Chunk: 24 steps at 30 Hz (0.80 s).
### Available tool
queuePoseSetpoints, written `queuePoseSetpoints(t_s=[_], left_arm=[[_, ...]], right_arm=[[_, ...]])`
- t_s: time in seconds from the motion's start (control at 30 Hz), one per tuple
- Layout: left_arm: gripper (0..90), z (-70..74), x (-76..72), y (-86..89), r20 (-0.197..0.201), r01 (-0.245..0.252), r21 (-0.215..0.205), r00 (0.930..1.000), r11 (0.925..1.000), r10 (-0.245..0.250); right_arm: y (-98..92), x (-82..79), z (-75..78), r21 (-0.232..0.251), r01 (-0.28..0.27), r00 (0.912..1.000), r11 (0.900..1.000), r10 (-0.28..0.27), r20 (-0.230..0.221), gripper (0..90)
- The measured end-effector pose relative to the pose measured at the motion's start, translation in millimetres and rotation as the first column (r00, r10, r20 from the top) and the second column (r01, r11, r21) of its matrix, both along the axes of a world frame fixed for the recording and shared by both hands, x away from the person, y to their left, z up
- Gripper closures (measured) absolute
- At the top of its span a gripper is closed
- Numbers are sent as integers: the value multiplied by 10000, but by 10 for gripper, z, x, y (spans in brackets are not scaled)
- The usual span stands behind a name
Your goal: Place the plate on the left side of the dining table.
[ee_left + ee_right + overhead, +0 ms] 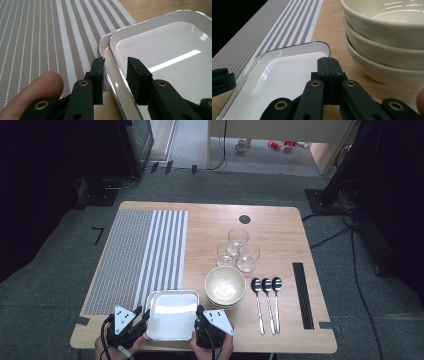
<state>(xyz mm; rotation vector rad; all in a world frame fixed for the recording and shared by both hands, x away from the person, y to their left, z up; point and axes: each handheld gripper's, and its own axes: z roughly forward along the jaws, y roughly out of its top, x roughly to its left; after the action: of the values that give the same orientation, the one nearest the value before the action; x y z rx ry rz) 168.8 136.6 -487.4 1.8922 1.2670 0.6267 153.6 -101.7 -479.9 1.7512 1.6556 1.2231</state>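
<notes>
Two white trays (172, 314) sit stacked at the near edge of the tabletop (280, 227), and that is where we have both hands. Starting at the left, the striped placemat (140, 255) lies flat and bare, its right edge just beside the trays. Our left gripper (140, 316) is at the stack's left rim; in the left gripper view its fingers (98, 75) stand partly apart, one outside the rim of the top tray (162, 50) and one inside it, not pressing on it as far as we can see. The lower tray (103, 48) peeks out underneath, shifted slightly toward the placemat. Our right gripper (201, 313) is at the right rim, and in the right gripper view its fingers (329, 75) are closed flat together over the tray's (287, 75) rim with nothing visibly between them. Farther right stand three stacked bowls (225, 287), three glasses (238, 251) behind them, then three spoons (266, 302) and a dark strip (302, 295). We judge the work barely begun: nothing is laid on the placemat yet, no tray is lifted, and bowls, glasses and spoons are all untouched.
</notes>
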Motion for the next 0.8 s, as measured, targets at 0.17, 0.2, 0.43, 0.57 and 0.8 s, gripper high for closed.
queuePoseSetpoints(t_s=[0.17,0.2,0.43,0.57,0.8], left_arm=[[682,6,-17,-35,-44,153,-50,9999,9999,-154],[684,6,-19,-42,-66,188,-50,9998,9998,-189],[687,-32,-22,-92,-234,405,126,9989,9991,-402],[687,-59,-13,-102,-375,424,225,9984,9988,-415],[690,-95,-2,-117,-506,588,276,9971,9979,-574]], right_arm=[[-13,-26,-9,-282,-86,10000,9996,85,-12,873],[-13,-22,-16,-237,-94,10000,9997,93,-35,854],[68,-7,-79,-655,-237,9996,9976,228,-154,795],[92,35,-129,-755,-115,9985,9971,74,-548,806],[113,24,-120,-750,37,9990,9972,-70,-442,859]])
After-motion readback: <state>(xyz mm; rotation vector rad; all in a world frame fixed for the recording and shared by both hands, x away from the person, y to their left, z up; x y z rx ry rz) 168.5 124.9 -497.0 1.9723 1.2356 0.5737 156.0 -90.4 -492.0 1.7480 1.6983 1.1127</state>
